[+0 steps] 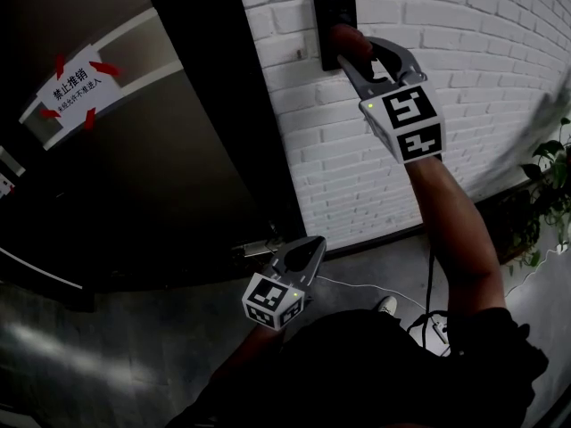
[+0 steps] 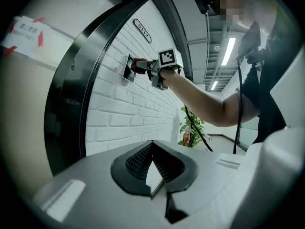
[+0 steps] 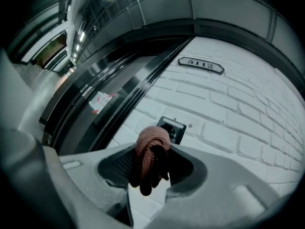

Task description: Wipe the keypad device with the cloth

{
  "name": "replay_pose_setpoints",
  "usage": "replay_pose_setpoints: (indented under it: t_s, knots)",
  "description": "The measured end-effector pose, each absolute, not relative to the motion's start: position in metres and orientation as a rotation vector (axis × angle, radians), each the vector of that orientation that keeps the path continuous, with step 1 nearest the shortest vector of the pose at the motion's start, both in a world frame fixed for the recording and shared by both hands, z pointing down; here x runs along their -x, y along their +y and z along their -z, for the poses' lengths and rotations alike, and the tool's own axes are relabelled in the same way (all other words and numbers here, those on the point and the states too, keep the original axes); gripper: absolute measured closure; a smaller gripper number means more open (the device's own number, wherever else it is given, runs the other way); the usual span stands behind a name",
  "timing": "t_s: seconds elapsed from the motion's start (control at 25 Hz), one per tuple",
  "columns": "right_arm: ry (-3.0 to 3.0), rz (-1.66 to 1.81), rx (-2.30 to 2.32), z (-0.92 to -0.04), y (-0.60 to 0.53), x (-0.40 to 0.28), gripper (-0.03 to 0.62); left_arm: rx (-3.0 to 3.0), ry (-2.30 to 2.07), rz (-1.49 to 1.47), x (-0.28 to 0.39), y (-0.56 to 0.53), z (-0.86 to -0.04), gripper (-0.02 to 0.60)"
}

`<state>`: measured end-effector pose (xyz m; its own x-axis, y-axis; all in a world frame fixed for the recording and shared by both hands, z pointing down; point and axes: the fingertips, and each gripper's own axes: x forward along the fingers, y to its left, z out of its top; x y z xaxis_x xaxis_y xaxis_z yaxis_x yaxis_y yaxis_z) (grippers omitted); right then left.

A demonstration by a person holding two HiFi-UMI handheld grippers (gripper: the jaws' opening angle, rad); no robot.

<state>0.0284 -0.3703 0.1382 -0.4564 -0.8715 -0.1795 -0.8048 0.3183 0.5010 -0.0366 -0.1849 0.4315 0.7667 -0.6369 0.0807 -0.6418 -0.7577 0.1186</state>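
A black keypad device (image 1: 330, 12) is fixed to the white brick wall (image 1: 464, 69). My right gripper (image 1: 351, 46) is raised to it, shut on a bunched reddish-brown cloth (image 1: 346, 39) that lies against the keypad's lower half. In the right gripper view the cloth (image 3: 151, 154) fills the jaws and covers part of the keypad (image 3: 172, 128). My left gripper (image 1: 303, 255) hangs low near the foot of the wall, jaws together and holding nothing. The left gripper view shows its tips (image 2: 152, 144) meeting, with the keypad (image 2: 127, 67) and the cloth (image 2: 138, 65) far off.
A dark door (image 1: 152, 168) with a white and red warning sign (image 1: 73, 83) stands left of the keypad. A potted plant (image 1: 546, 194) is at the right, and cables (image 1: 357, 288) run over the grey floor. A number plate (image 3: 201, 65) hangs above the keypad.
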Motion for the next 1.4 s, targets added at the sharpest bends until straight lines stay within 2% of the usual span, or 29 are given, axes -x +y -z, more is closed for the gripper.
replay_pose_setpoints:
  t_s: [0.44, 1.4]
  knots:
    - [-2.405, 0.917, -1.621, -0.071, -0.395, -0.023, 0.448, -2.795, -1.073, -0.040, 0.045, -0.187, -0.434, 0.566]
    - [-2.380, 0.809, -1.587, -0.140, -0.406, -0.024, 0.450, -2.791, -1.044, -0.048, 0.047, -0.190, -0.437, 0.566]
